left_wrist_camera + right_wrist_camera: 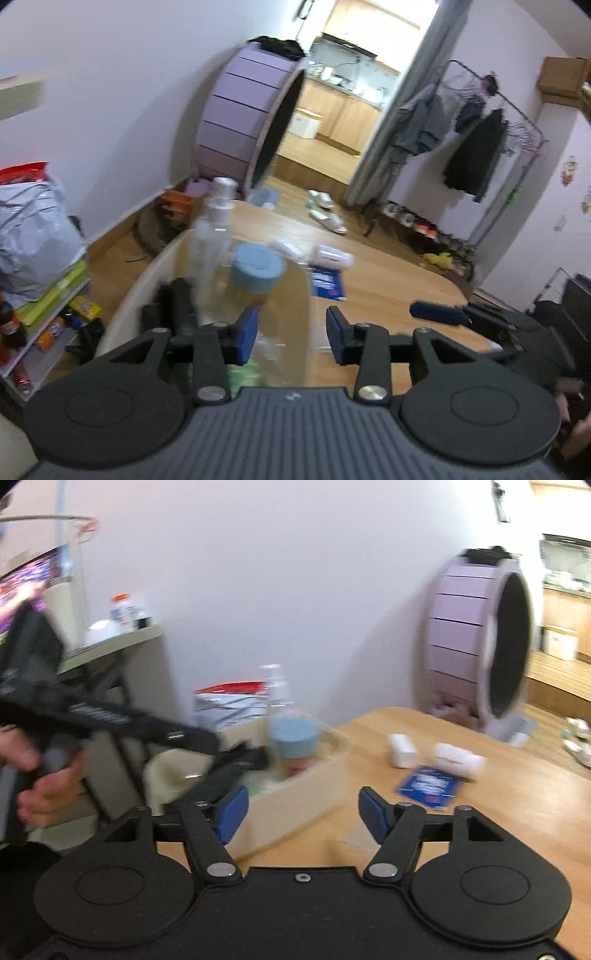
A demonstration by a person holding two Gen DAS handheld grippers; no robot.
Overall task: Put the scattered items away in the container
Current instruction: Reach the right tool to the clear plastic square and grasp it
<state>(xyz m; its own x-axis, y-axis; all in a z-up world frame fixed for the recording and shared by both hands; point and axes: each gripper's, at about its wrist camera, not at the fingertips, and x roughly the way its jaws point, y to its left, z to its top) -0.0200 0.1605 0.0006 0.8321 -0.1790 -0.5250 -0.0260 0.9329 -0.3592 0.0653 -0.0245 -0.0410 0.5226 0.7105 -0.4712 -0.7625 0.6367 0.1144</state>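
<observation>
Left gripper [291, 334] jaws apart, empty, above beige container [295, 805] at lower centre; right gripper [303, 814] jaws apart, empty; container holds clear pump bottle [214, 229], blue-lidded jar [256, 267]; blue packet [430, 786], two white items [458, 760] on wooden table [498, 812], right of container.

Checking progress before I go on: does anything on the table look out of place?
Yes. Three items lie loose on the table outside the bin: a white box, a white tube on its side, and a blue packet. Nothing looks spilled or damaged.
</observation>
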